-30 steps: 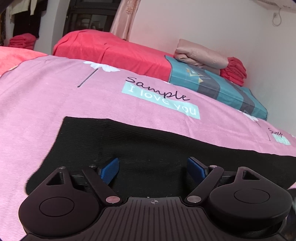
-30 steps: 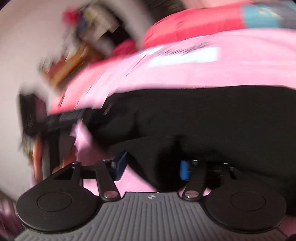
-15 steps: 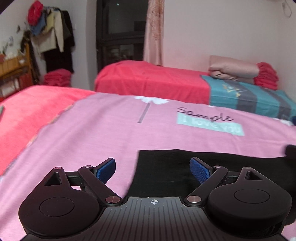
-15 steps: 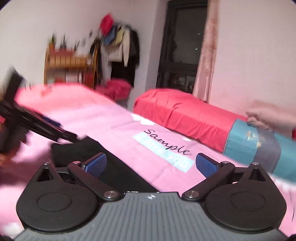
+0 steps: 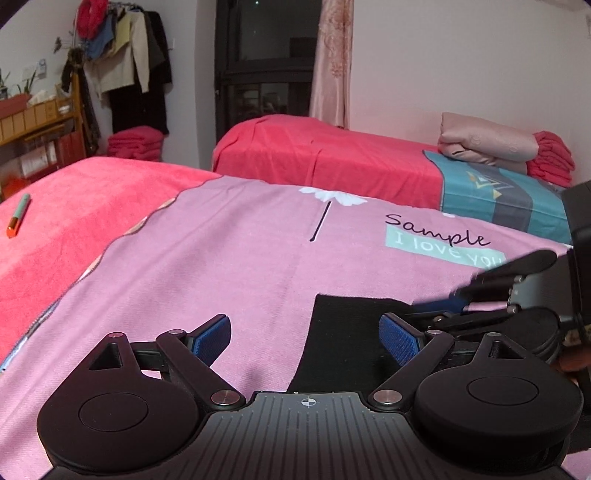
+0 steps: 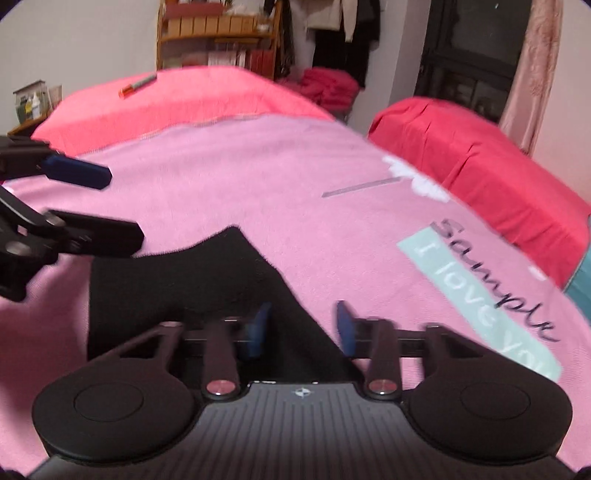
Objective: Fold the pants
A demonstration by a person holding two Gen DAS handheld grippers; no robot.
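The black pants [image 5: 343,332] lie flat on the pink bedsheet [image 5: 229,258]; in the right wrist view they [image 6: 192,284] show as a folded black block. My left gripper [image 5: 306,339] is open and empty, just above the pants' left edge. My right gripper [image 6: 303,325] is open over the pants' right edge, holding nothing. The right gripper also shows at the right of the left wrist view [image 5: 517,291], and the left gripper at the left of the right wrist view [image 6: 74,206].
A pen [image 5: 17,216] lies on the red blanket [image 5: 74,206] at the left. A second bed [image 5: 317,155] with folded bedding [image 5: 487,144] stands behind. A shelf [image 6: 218,33] and hanging clothes [image 5: 125,62] line the far wall.
Both grippers have let go of the pants and pulled back. The right gripper was shut on the cloth a second ago and is now open. The pants now lie folded shorter.
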